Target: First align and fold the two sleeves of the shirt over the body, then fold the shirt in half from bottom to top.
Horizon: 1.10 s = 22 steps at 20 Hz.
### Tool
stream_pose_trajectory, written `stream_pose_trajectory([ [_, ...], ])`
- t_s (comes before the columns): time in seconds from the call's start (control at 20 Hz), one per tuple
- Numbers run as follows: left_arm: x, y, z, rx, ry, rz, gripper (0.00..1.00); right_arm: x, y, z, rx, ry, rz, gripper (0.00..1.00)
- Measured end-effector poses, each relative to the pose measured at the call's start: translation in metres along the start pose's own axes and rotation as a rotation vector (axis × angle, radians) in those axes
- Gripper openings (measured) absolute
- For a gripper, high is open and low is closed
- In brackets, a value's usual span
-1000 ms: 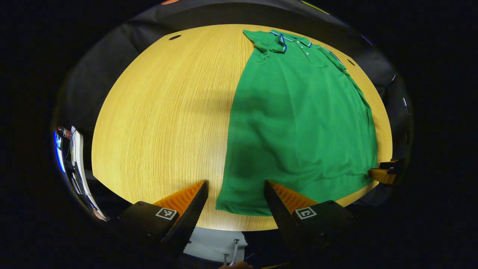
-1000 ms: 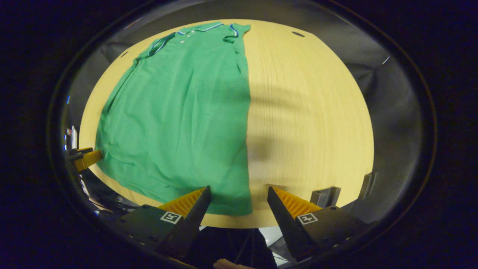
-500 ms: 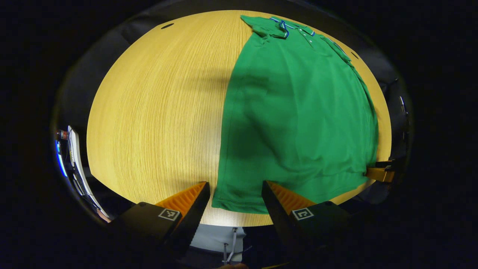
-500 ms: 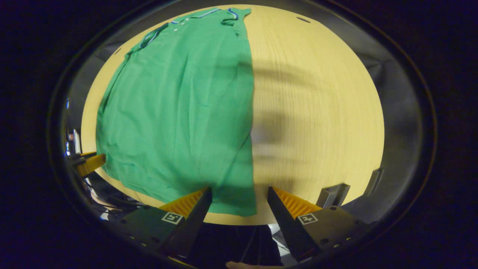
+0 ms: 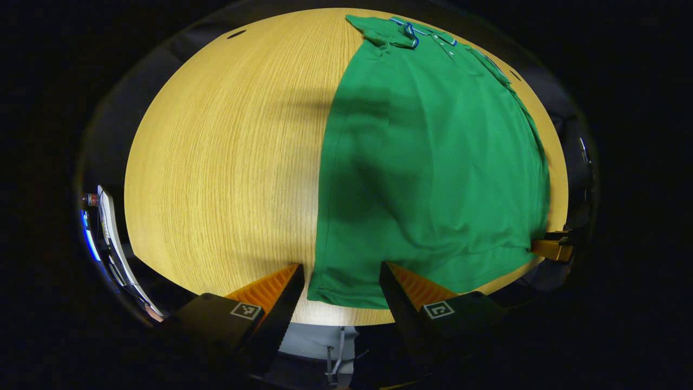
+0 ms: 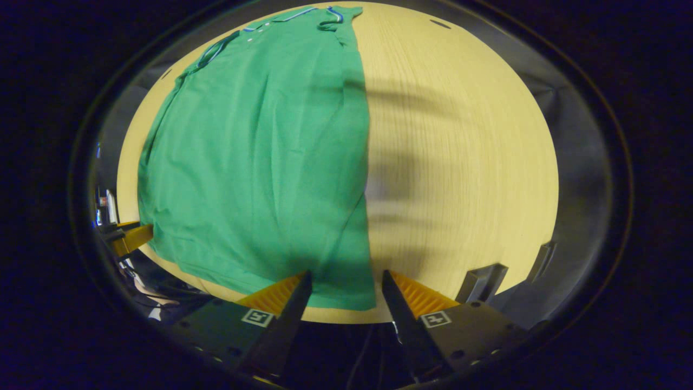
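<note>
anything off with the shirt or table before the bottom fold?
Nothing stands out. The shirt lies flat on the table, sleeves already folded in, only mild wrinkles near the hem. The left tool and the right tool are open, each straddling a bottom corner of the hem.

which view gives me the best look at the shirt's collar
The left gripper view: the collar sits at the top with its striped edge and the button placket distinct. In the right gripper view the collar is at the very top edge, flatter and more squeezed, so less detail shows.
</note>
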<state>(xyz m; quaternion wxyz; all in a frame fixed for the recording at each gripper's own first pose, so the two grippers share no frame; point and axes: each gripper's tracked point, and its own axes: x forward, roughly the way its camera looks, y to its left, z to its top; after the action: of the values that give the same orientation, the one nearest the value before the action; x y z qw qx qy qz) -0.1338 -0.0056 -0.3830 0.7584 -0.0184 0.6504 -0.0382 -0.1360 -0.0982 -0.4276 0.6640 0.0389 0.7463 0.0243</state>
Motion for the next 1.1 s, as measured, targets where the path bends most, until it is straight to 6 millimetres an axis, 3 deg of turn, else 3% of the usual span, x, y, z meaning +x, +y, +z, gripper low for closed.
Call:
stream_pose_trajectory([
  [0.05,0.001,-0.002,0.002,0.025,-0.013,-0.001,0.92,0.001,0.0,-0.001,0.002,-0.001,0.003,0.6],
  [0.1,0.002,-0.004,0.002,0.049,-0.024,-0.004,0.85,0.0,0.001,0.0,0.006,-0.011,0.013,0.53],
  [0.15,0.001,-0.004,0.001,0.063,-0.032,-0.006,0.84,0.0,0.004,0.002,0.007,-0.022,0.032,0.36],
  [0.2,0.001,-0.005,0.001,0.068,-0.036,-0.008,0.69,0.002,0.006,0.001,0.004,-0.019,0.045,0.19],
  [0.25,0.002,-0.007,0.003,0.068,-0.038,-0.012,0.64,0.0,0.006,0.002,-0.007,-0.026,0.048,0.04],
  [0.35,0.001,-0.009,0.008,0.048,-0.057,-0.022,0.47,0.0,0.006,0.002,-0.026,-0.031,0.056,0.04],
  [0.4,0.002,-0.011,0.011,0.039,-0.068,-0.035,0.33,0.001,0.007,0.003,-0.012,-0.031,0.054,0.04],
  [0.45,0.001,-0.014,0.012,0.028,-0.076,-0.053,0.26,0.0,0.008,0.004,-0.01,-0.042,0.064,0.0],
  [0.5,-0.001,-0.014,0.011,0.016,-0.081,-0.061,0.08,0.001,0.008,0.004,-0.013,-0.045,0.07,0.0],
  [0.55,0.0,-0.013,0.011,0.009,-0.086,-0.068,0.05,0.0,0.01,0.002,-0.005,-0.047,0.086,0.0],
  [0.8,-0.025,-0.017,0.013,0.003,-0.142,-0.08,0.03,-0.027,0.007,0.005,0.034,-0.082,0.153,0.0],
  [0.95,-0.047,-0.02,0.032,0.054,-0.193,-0.068,0.03,-0.056,0.007,0.015,0.036,-0.122,0.18,0.0],
  [1.1,-0.069,-0.027,0.061,0.066,-0.255,-0.074,0.03,-0.085,0.005,0.038,0.026,-0.172,0.189,0.0],
])
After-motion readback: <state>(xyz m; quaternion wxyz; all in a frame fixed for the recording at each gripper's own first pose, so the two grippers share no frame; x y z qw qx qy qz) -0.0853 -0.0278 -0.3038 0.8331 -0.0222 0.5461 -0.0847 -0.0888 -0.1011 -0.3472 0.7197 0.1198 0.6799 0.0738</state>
